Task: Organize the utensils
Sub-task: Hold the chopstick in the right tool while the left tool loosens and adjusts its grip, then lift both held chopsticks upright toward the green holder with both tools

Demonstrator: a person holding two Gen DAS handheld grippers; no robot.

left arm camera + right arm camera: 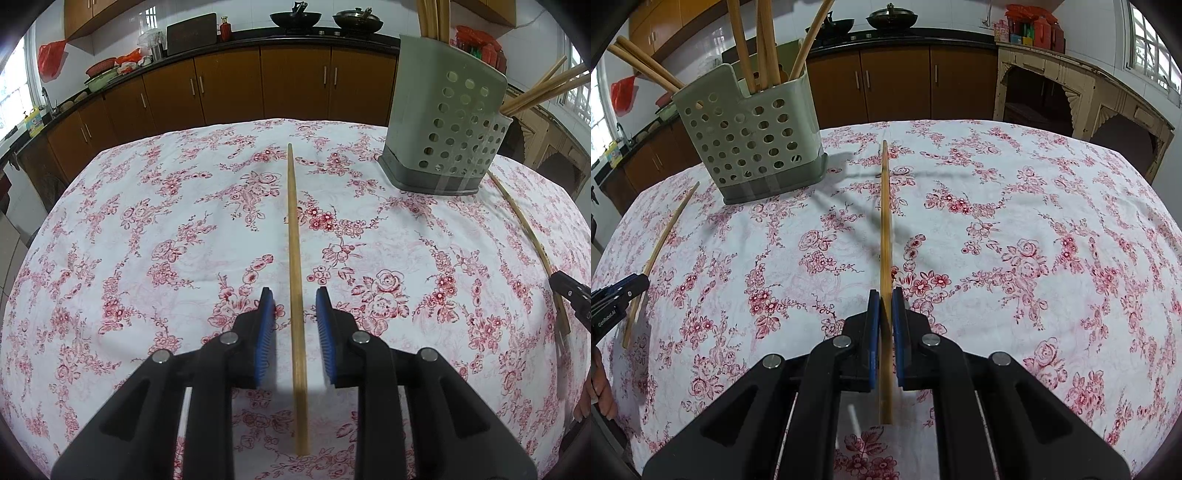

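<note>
Chopstick point(885, 236) rear end hidden between right tongs point(886, 295).

Between the right gripper point(885, 297) fingers, the held chopstick point(885, 229) is motion-blurred, so contact with the pads is hard to judge. Chopsticks in the perforated utensil holder point(750, 136), up-left of those fingers, run off the top edge. Far right of the left gripper point(295, 295) fingers, the right one is mostly cropped.

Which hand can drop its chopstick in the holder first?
Probably the right gripper: its fingers are shut on a chopstick, ready to carry to the holder. The left gripper is open around its chopstick, not gripping.
</note>
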